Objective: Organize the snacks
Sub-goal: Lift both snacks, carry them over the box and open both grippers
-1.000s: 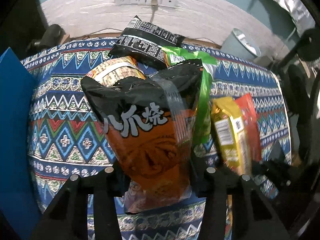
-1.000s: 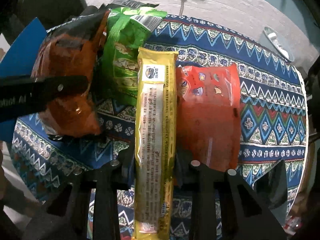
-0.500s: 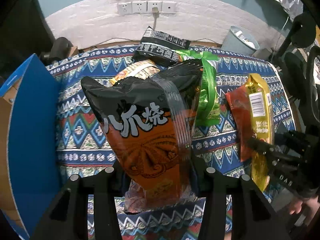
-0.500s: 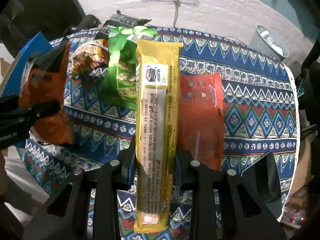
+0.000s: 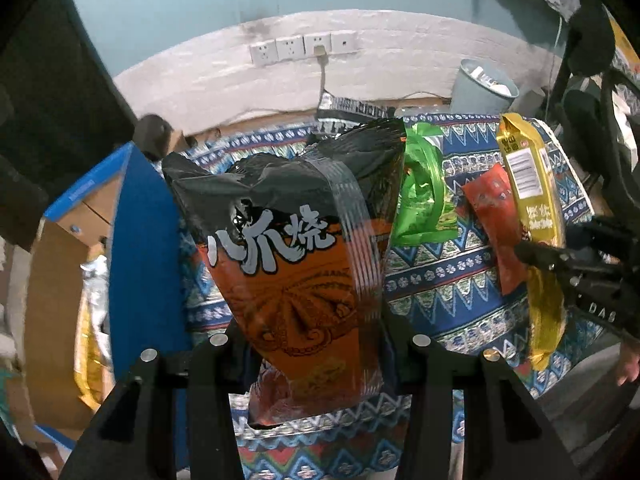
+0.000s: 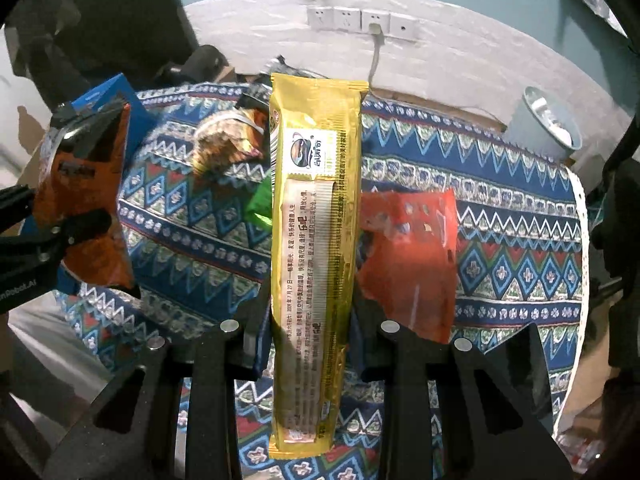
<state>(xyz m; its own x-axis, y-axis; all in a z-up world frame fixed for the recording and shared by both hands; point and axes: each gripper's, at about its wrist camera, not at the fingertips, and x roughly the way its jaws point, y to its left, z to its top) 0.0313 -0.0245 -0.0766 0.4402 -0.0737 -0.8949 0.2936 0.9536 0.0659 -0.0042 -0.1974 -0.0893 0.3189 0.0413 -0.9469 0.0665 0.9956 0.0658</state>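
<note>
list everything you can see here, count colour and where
chip bag: 1, black and orange, in left gripper
long packet: 1, yellow, in right gripper
flat packet: 1, red, on the cloth
green bag: 1, on the cloth
gold-brown bag: 1, on the cloth
black bag: 1, far table edge
tablecloth: 1, blue patterned
box: 1, blue cardboard, left
bin: 1, grey, by the wall
left gripper: black, shut
right gripper: black, shut

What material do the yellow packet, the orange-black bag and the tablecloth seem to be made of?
Yellow packet: probably metallised plastic film; glossy gold, crimped ends.
Orange-black bag: probably plastic film; shiny, creased, light streaks across it.
Tablecloth: looks like woven or printed fabric; matte, patterned, drapes over the edge.
</note>
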